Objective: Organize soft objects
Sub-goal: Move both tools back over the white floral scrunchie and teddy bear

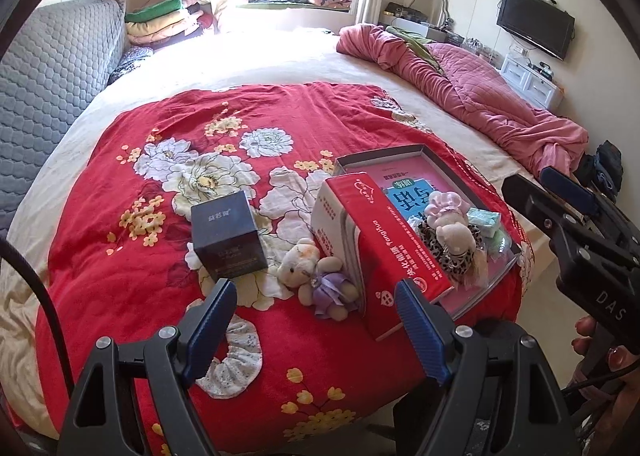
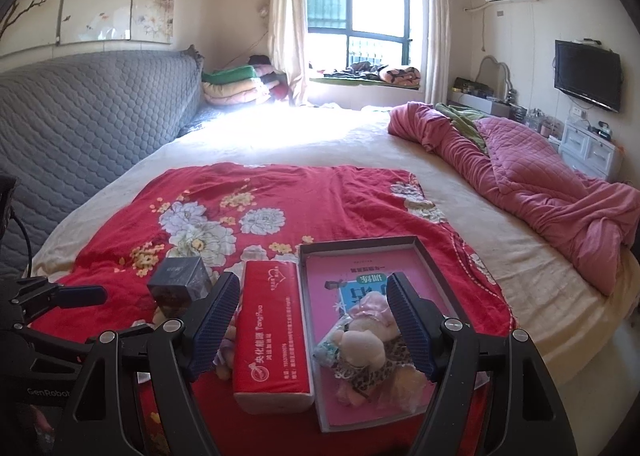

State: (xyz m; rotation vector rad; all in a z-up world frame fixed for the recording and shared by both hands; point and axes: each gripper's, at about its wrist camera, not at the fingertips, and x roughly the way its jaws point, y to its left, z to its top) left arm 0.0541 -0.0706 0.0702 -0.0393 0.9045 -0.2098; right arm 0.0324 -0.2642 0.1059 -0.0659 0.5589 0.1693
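On a red floral blanket [image 1: 160,184] lies a small plush bear in a purple dress [image 1: 320,276], just past my left gripper [image 1: 316,328], which is open and empty. A red tissue pack [image 1: 376,240] stands beside it on its edge. A shallow grey tray [image 1: 380,154] holds a pink book, a plush in a leopard dress [image 1: 452,236] and small teal packets [image 1: 484,218]. My right gripper [image 2: 312,320] hovers open above the tissue pack [image 2: 272,336] and the leopard plush [image 2: 368,348], touching neither. A white lace scrunchie [image 1: 236,356] lies near the left fingers.
A dark blue box [image 1: 228,236] stands left of the purple bear. A crumpled pink quilt [image 2: 540,176] lies along the bed's right side. The grey quilted headboard [image 2: 80,116] is on the left. The bed's edge drops off just right of the tray [image 2: 360,242].
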